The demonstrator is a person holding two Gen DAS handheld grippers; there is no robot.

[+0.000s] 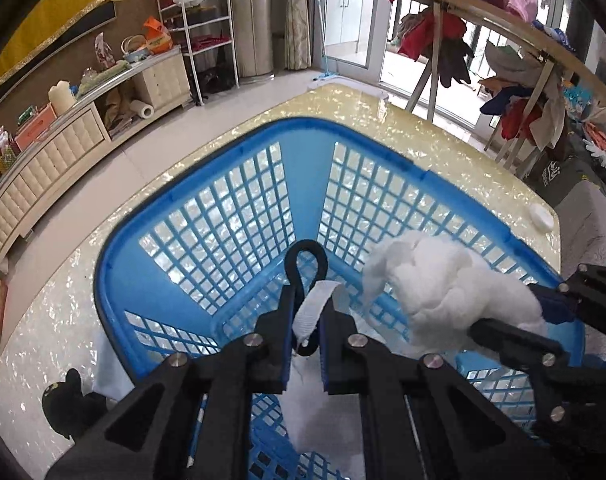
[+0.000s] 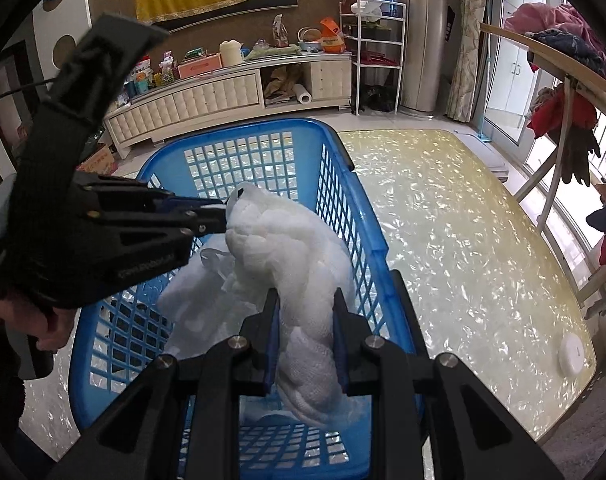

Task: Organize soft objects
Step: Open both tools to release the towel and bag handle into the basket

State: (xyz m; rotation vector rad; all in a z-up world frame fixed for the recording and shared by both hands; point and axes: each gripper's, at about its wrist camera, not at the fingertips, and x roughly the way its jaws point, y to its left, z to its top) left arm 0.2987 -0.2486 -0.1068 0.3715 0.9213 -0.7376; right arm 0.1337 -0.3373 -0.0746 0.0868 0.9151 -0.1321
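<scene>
A blue lattice laundry basket (image 1: 239,184) (image 2: 343,184) stands on a pearly table. A white gauzy cloth (image 1: 443,288) (image 2: 287,248) hangs over the basket, held at two ends. My left gripper (image 1: 306,320) (image 2: 227,216) is shut on one end, pinching a white label and a black loop (image 1: 307,256). My right gripper (image 2: 305,320) (image 1: 515,312) is shut on the twisted other end of the cloth. More white fabric (image 2: 199,304) lies inside the basket below.
A small black soft toy (image 1: 69,404) lies on the table (image 2: 463,220) left of the basket. A white round puck (image 2: 571,354) sits near the table's right edge. A clothes rack (image 1: 503,40) with garments stands behind; a low cabinet (image 2: 223,96) lines the wall.
</scene>
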